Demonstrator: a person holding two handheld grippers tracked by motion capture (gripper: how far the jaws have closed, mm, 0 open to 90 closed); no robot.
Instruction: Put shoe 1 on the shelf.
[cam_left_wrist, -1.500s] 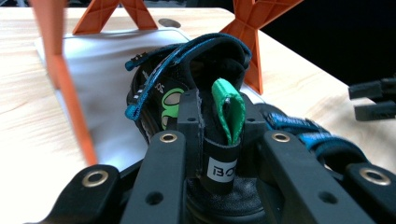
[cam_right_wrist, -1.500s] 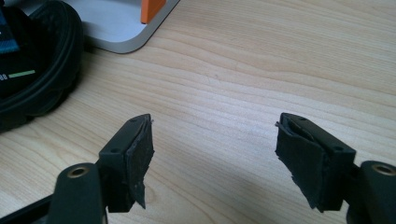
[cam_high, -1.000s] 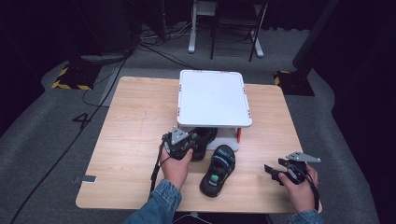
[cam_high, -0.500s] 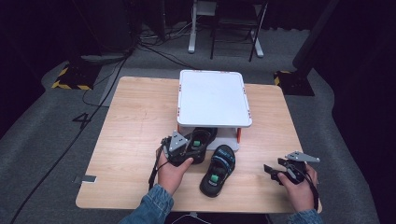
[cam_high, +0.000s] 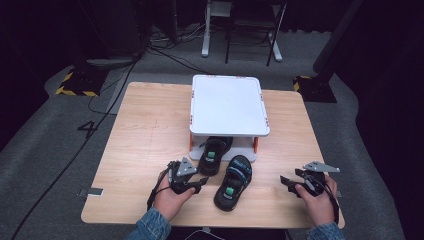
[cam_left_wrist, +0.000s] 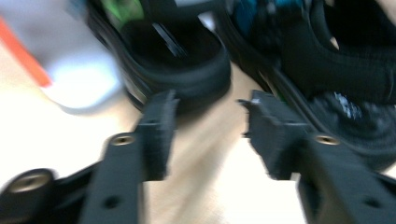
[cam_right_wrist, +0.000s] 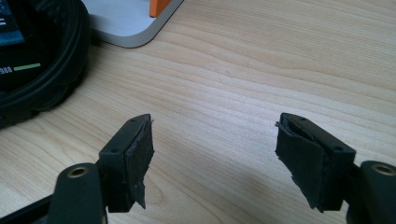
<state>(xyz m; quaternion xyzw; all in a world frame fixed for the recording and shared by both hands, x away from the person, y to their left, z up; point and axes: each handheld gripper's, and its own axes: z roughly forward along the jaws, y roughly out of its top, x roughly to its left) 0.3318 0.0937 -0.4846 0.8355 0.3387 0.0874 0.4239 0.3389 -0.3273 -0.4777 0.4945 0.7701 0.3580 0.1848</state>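
The wooden table (cam_high: 150, 130) stands on a grey floor (cam_high: 45, 145) in a dark room. Two black sandals (cam_high: 232, 180) lie near its front edge, one partly under the white shelf (cam_high: 227, 102). The left gripper (cam_high: 199, 182) has been closing, with nothing between its jaws. The right gripper (cam_high: 286, 182) is wide apart and holds nothing.

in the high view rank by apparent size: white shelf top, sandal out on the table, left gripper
1. white shelf top, clearly largest
2. sandal
3. left gripper, which looks close to the sandal and sits nearer the camera, so that order is unsure
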